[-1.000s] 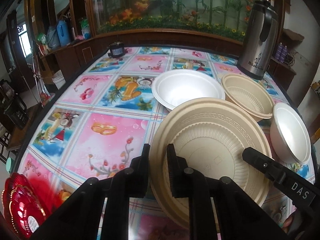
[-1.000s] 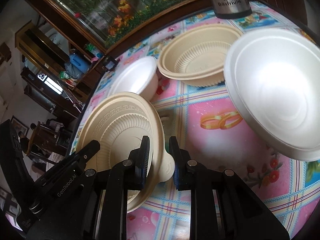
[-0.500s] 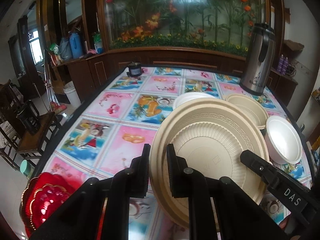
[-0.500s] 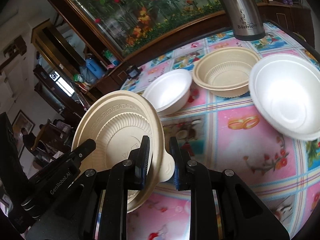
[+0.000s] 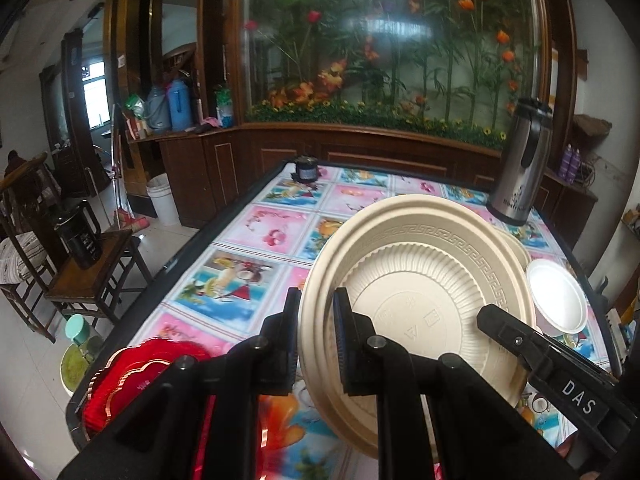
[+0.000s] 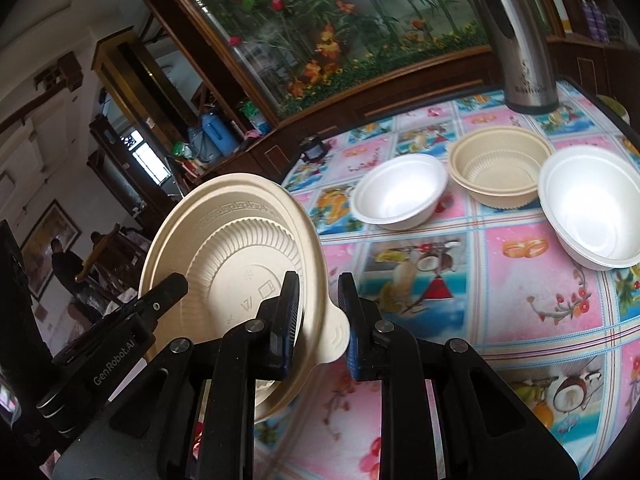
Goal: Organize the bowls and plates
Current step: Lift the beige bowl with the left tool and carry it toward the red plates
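**Beige plate held at both rims, clear of the table**

Left gripper [image 5: 316, 336] and right gripper [image 6: 318, 320] each clamp opposite rim edges of the beige ribbed plate [image 5: 420, 292], tilted above the patterned tablecloth [image 6: 460, 280]. Looks light, thin, slightly flexible; rim grips suit it, but hard squeezing could buckle it.

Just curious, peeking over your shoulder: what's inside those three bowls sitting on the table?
Nothing shows inside them. The small white foam bowl, the ribbed beige bowl and the larger white foam bowl all show bare insides in the right view; the left view's raised beige plate mostly hides them.
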A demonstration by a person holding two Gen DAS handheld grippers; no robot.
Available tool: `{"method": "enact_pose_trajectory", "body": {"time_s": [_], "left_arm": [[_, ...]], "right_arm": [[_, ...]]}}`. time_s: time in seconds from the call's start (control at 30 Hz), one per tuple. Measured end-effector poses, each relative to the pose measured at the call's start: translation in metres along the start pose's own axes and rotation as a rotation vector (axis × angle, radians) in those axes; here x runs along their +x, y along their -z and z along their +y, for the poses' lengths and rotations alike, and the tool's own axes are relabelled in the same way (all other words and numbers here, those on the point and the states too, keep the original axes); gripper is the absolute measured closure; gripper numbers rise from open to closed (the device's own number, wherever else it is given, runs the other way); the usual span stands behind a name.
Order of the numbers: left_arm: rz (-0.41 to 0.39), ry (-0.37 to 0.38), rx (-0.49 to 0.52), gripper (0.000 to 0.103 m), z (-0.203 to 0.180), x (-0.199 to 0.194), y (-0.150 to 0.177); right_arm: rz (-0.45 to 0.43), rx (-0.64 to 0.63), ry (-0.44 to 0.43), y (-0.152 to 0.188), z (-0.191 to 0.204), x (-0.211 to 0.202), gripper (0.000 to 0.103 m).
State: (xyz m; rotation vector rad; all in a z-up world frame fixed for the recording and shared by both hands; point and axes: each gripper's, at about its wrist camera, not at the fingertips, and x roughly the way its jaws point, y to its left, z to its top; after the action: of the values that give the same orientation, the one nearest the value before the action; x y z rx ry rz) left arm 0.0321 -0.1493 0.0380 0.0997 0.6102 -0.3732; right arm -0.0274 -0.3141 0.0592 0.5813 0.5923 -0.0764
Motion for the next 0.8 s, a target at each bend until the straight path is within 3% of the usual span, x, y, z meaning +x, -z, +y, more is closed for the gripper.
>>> {"method": "enact_pose_trajectory", "body": {"time_s": [0.57,0.67,0.8], "left_arm": [[-0.024,-0.095,-0.116,0.088,0.100,-0.047,0.033],[-0.001,-0.114,-0.126,0.088,0.118,-0.047,0.044],[0.097,-0.112,-0.149,0.087,0.141,-0.035,0.061]], "right_arm": [[0.078,-0.162,-0.063,0.049,0.111,0.014,0.083],[0.117,-0.187,-0.061,0.062,0.126,0.025,0.083],[0.189,-0.208,-0.046,0.078,0.138,0.042,0.083]]}}
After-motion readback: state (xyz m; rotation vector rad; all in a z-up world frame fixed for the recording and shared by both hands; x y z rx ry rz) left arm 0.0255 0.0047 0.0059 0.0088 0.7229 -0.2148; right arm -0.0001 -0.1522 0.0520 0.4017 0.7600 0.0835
